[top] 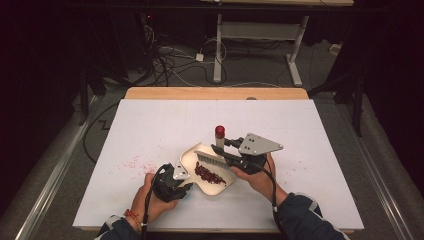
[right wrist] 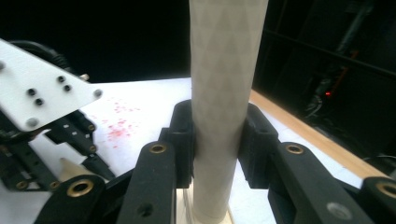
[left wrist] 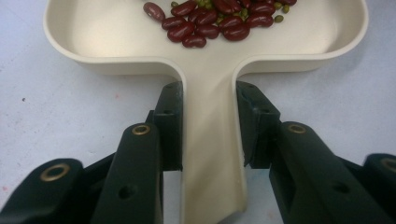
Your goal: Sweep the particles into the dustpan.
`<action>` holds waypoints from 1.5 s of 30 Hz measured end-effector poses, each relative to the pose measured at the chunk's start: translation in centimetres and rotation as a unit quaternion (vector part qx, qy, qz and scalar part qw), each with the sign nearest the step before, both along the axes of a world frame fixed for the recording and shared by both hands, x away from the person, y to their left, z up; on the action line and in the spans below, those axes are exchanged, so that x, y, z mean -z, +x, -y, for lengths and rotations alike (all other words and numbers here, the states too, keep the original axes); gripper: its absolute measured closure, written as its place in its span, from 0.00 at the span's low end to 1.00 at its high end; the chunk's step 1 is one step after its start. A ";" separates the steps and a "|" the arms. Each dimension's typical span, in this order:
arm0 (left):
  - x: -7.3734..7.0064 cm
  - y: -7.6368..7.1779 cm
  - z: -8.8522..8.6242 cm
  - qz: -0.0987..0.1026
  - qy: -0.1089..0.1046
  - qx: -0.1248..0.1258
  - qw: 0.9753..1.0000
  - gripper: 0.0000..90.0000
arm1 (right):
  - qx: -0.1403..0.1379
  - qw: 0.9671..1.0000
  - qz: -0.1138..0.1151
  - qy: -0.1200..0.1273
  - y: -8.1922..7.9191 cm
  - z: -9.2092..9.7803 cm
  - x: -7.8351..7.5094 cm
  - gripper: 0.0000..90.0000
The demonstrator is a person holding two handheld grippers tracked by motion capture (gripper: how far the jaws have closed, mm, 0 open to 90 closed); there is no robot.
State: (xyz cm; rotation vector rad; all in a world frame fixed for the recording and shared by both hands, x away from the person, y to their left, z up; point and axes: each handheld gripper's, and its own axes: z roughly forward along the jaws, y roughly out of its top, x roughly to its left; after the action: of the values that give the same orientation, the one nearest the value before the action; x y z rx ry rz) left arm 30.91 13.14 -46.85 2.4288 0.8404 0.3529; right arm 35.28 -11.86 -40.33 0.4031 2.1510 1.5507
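While my left gripper (left wrist: 208, 126) is clamping the dustpan (left wrist: 210, 51) handle, beans (left wrist: 217, 21) ahead, I am squeezing the brush (top: 210, 158) handle with my right gripper (right wrist: 217, 140).

- My left gripper (left wrist: 208, 135) has matt black plastic jaws with brass-coloured inserts.
- The dustpan (left wrist: 210, 70) it holds looks like smooth cream plastic with a soft sheen.
- The kidney beans (left wrist: 205, 23) are glossy.
- The brush handle (right wrist: 224, 93) shows a faint faceted, matt texture.
- The table (top: 150, 130) has a matt white top with a wooden edge.
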 end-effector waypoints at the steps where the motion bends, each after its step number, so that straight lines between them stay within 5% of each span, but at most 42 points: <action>1: 0.0 0.0 0.0 0.001 -0.001 0.000 1.000 0.71 | -0.002 1.000 -0.001 -0.001 -0.1 -0.1 0.1 0.78; 10: 0.0 0.5 -0.7 -0.001 -0.014 -0.017 1.000 0.71 | -0.016 1.000 -0.008 -0.003 -1.2 -0.8 0.3 0.78; 29: 0.3 1.1 -0.9 -0.008 -0.014 -0.043 0.999 0.71 | -0.004 1.000 -0.024 -0.007 -2.6 -1.4 0.1 0.78; 34: 0.3 1.0 -1.1 -0.002 -0.014 -0.044 0.999 0.71 | 0.023 0.999 -0.019 0.025 -2.2 0.0 -1.0 0.78; 45: 0.2 1.1 -3.0 -0.001 -0.013 -0.059 0.998 0.71 | 0.068 0.997 0.000 0.039 -1.4 2.8 -2.6 0.78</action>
State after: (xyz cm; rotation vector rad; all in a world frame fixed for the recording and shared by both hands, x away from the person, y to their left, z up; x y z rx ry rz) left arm 31.98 16.18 -47.07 2.3617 0.9855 0.3802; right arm 33.92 -14.71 -37.77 0.5628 2.0225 1.5621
